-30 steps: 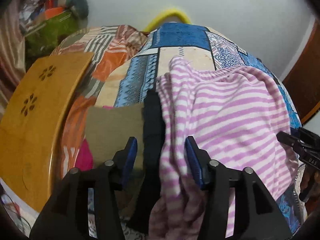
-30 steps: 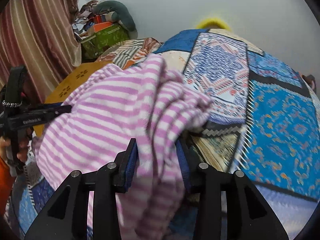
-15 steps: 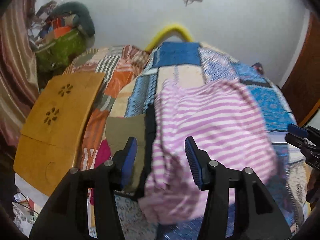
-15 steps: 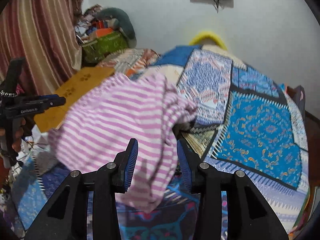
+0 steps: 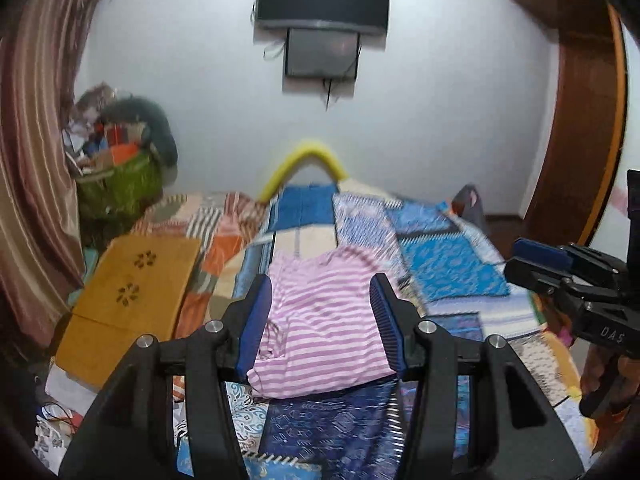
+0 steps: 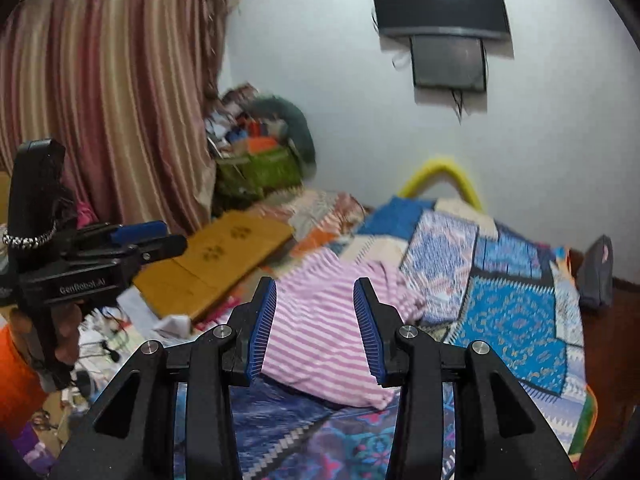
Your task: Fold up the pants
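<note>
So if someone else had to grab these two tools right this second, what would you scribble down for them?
Left hand-held gripper: open, holding nothing, raised above the bed.
Right hand-held gripper: open, empty too, also raised.
The pink striped pants lie on the patchwork bedspread as a folded bundle, free of both grippers.
Done: the pants are folded over into a roughly rectangular stack.
Left: the edge toward the wall looks rumpled in the right wrist view, so check it; one more fold or a smoothing pass may be needed. The yellow wooden board sits at the left side of the bed, apart from the pants.
</note>
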`<state>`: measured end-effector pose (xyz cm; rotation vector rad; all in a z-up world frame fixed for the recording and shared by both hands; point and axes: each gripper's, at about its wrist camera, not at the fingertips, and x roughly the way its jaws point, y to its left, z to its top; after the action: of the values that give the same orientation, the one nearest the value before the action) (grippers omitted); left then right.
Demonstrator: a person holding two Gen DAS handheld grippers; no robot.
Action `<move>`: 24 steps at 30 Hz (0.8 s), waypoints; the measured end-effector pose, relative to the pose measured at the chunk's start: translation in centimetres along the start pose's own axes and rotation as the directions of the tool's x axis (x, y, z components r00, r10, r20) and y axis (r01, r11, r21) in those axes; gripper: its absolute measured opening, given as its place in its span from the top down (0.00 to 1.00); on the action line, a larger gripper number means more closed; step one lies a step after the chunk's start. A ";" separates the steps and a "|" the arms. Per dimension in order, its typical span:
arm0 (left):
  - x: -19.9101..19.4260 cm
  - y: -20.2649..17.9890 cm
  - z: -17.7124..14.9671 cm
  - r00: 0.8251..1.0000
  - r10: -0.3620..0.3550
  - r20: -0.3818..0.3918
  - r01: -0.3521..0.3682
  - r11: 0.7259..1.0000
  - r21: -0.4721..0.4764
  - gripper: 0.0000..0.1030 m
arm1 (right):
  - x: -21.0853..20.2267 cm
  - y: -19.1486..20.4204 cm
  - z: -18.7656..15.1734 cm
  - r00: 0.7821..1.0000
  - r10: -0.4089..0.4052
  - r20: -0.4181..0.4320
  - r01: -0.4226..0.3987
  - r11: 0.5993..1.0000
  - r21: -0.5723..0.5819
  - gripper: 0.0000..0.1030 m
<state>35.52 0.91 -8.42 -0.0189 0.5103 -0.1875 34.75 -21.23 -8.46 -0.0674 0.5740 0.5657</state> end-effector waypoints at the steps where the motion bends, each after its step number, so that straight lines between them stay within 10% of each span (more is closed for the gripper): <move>1: -1.5 -0.4 0.2 1.000 0.001 0.021 -0.001 1.000 0.004 0.51 | -1.0 0.6 0.2 1.000 0.006 0.020 -0.006 1.000 -0.006 0.64; 15: -16.9 -4.0 -1.9 0.970 0.027 0.240 -0.036 0.999 0.032 0.46 | -13.7 8.1 -0.4 0.970 0.035 0.242 -0.019 0.998 -0.066 0.64; 24: -21.8 -5.7 -4.3 0.949 0.039 0.314 -0.046 0.999 0.018 0.14 | -17.0 9.6 -2.3 0.946 -0.012 0.324 0.028 0.999 -0.045 0.27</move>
<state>13.78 -0.59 -1.29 -0.0132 0.1900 -0.1450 16.75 -21.86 -0.48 -0.0255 0.2380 0.5570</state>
